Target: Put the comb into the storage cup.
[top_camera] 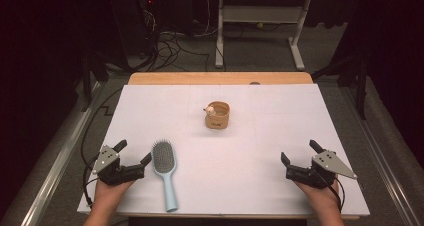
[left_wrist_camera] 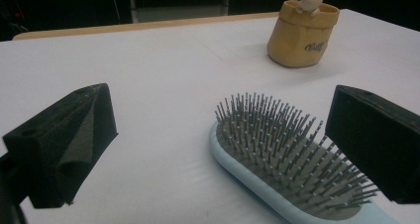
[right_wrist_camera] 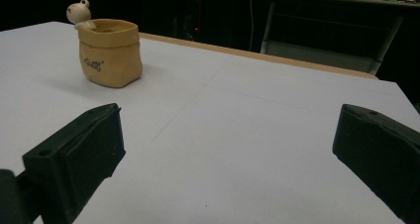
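With both grippers' fingers released near the counter's (top_camera: 150, 101) front edge, the left gripper (top_camera: 134, 153) should straddle the hairbrush (top_camera: 164, 168) handle squarely before clenching.

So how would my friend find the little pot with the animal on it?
Look at the white table and go to its middle, toward the far edge. The tan pot stands there alone, shaped like a small sack. A tiny pale animal figure peeks over its rim, unlike the blue hairbrush lying flat nearby.

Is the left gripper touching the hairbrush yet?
Apart. In the high view the left gripper stands open beside the hairbrush, with a strip of white table between its nearer jaw and the brush head.
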The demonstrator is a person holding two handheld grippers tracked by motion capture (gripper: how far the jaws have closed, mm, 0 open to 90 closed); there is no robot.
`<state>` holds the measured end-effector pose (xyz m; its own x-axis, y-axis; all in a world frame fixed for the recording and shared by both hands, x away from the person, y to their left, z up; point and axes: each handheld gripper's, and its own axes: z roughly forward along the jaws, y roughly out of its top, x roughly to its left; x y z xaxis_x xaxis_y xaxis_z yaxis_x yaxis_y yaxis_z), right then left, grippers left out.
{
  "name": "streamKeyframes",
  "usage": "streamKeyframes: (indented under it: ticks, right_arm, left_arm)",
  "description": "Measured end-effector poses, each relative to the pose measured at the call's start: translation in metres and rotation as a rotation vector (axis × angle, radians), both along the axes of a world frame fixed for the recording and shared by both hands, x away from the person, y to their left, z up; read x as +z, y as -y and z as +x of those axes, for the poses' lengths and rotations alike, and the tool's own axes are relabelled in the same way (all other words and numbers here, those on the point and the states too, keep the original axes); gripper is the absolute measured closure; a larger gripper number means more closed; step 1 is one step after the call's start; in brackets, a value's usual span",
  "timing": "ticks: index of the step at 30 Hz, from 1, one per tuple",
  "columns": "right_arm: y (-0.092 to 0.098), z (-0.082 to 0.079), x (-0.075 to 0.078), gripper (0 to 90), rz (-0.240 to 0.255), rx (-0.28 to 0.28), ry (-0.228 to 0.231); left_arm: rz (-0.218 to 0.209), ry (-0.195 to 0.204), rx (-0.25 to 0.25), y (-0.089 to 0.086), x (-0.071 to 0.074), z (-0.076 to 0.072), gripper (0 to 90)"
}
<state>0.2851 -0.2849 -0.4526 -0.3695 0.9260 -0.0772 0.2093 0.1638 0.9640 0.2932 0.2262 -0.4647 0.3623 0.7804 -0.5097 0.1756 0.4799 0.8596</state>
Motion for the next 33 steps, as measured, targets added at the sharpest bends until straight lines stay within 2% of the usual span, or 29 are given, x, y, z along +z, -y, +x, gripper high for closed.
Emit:
streamKeyframes:
  ticks: [6, 9, 17, 24, 28, 33]
  right_arm:
    - [0.0018, -0.0011, 0.0002, 0.1, 0.003, -0.003, 0.004]
    - [0.0019, -0.0003, -0.0004, 0.1, 0.001, -0.003, 0.000]
    - [0.0014, -0.0014, -0.0002, 0.1, -0.001, 0.006, 0.001]
    - [0.0015, -0.0018, 0.0002, 0.1, 0.007, 0.006, 0.003]
    - [0.0000, -0.0018, -0.0001, 0.1, 0.004, 0.012, 0.001]
    - [-0.0033, -0.0017, -0.0005, 0.1, -0.004, 0.021, -0.001]
  left_arm:
    - [-0.017, -0.003, -0.002, -0.0004, 0.0031, -0.0005, 0.1]
    - [-0.009, -0.006, -0.009, -0.0002, 0.0017, -0.0001, 0.1]
    - [-0.017, 0.045, 0.012, -0.0028, 0.0063, -0.0022, 0.4]
    - [-0.015, 0.043, 0.022, -0.0046, 0.0075, -0.0013, 2.0]
    - [-0.008, 0.037, 0.013, -0.0046, 0.0080, -0.0018, 5.4]
    - [0.002, 0.039, 0.011, -0.0043, 0.0084, -0.0032, 15.3]
